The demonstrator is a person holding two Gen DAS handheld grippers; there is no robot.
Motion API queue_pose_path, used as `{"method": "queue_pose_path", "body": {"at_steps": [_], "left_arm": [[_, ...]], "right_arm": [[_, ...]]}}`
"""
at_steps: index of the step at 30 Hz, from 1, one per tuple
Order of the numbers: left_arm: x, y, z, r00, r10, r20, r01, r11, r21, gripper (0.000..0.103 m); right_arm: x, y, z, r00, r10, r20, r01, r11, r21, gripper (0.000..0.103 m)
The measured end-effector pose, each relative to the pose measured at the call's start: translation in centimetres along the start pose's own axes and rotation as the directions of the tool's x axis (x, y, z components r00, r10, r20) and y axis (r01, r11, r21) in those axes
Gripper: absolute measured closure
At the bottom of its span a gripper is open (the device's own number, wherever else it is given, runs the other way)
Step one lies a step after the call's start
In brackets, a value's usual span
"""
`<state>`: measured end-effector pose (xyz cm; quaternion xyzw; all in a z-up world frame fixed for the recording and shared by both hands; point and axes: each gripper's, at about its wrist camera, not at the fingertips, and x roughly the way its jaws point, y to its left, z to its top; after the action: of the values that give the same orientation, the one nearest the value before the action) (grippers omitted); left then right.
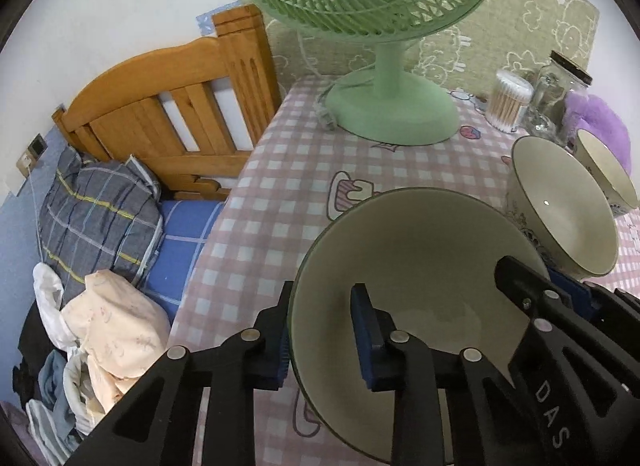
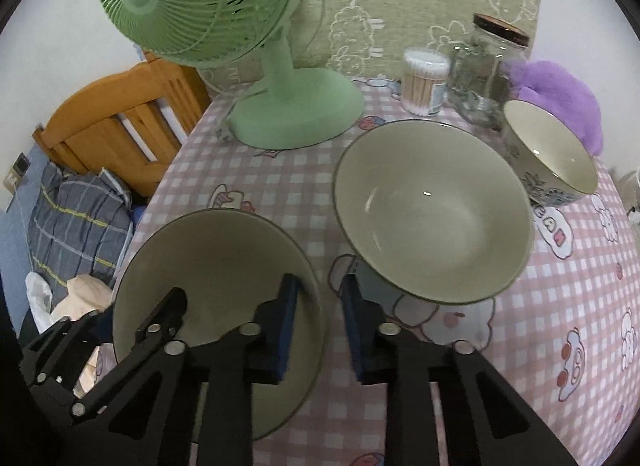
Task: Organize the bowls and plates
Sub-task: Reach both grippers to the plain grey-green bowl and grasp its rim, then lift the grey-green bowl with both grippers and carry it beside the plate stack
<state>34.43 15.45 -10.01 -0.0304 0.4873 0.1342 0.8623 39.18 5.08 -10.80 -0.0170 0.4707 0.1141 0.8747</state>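
My left gripper (image 1: pixel 324 334) sits low and near, its blue pads (image 1: pixel 366 342) set apart. My right gripper (image 2: pixel 320 322), just to its right, points far with fingers likewise parted.

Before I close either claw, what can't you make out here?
- Near bowl: front rim and foot, hidden under the left claw, left wrist view.
- Right claw: whether its pads touch that rim, right wrist view; too close to tell.
- Far bowl: mostly behind the middle bowl, left wrist view.
- Jar contents: blurred glass, both views.
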Motion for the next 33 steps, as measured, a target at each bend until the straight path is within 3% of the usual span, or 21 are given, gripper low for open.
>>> {"method": "queue_pose_path", "body": {"at_steps": [13, 25, 33], "left_arm": [[-2.5, -0.4, -1.0, 1.0, -0.02, -0.018, 0.02, 1.0, 0.005, 0.083], [-9.7, -2.8, -2.7, 0.995, -0.079, 0.058, 0.074, 0.994, 0.083, 0.082], [-14.2, -6.6, -4.8, 0.989, -0.13, 0.074, 0.118, 0.982, 0.145, 0.082]], "right_arm": [[-2.8, 0.1, -0.9, 1.0, -0.025, 0.006, 0.025, 1.0, -0.009, 0.086], [-10.7, -2.5, -3.5, 0.995, -0.074, 0.068, 0.069, 0.995, 0.073, 0.086], [-16.3, -6.0, -6.7, 0.988, -0.122, 0.095, 0.107, 0.984, 0.145, 0.086]]}}
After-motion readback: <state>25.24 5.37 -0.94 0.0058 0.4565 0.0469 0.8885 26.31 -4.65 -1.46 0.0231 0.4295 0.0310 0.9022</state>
